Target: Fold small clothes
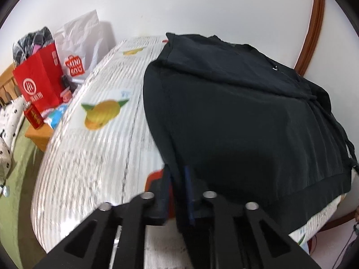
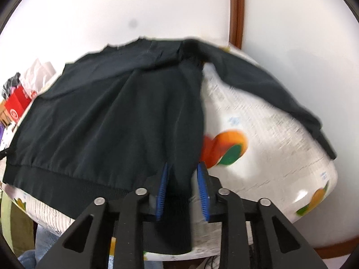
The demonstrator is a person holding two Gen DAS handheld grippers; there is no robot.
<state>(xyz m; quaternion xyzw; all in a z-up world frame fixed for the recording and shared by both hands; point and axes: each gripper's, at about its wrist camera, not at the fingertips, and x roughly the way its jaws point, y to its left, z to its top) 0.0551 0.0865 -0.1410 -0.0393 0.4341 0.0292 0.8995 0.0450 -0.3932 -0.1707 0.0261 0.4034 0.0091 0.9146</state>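
A black sweatshirt (image 1: 235, 112) lies spread on a round table with a white fruit-print cloth (image 1: 94, 148). My left gripper (image 1: 178, 174) is shut on the sweatshirt's near left hem corner, with fabric pinched between the blue pads. In the right wrist view the sweatshirt (image 2: 107, 116) fills the left and centre, and one sleeve (image 2: 269, 94) stretches to the right across the cloth (image 2: 258, 170). My right gripper (image 2: 182, 172) straddles the near right hem corner; its blue pads (image 2: 202, 188) stand apart with fabric between them.
A red paper bag (image 1: 39, 83), a white Miniso bag (image 1: 78, 44) and a red can (image 1: 33, 116) stand on a wooden side table at the left. A white wall and a brown wooden frame (image 1: 314, 27) are behind the table.
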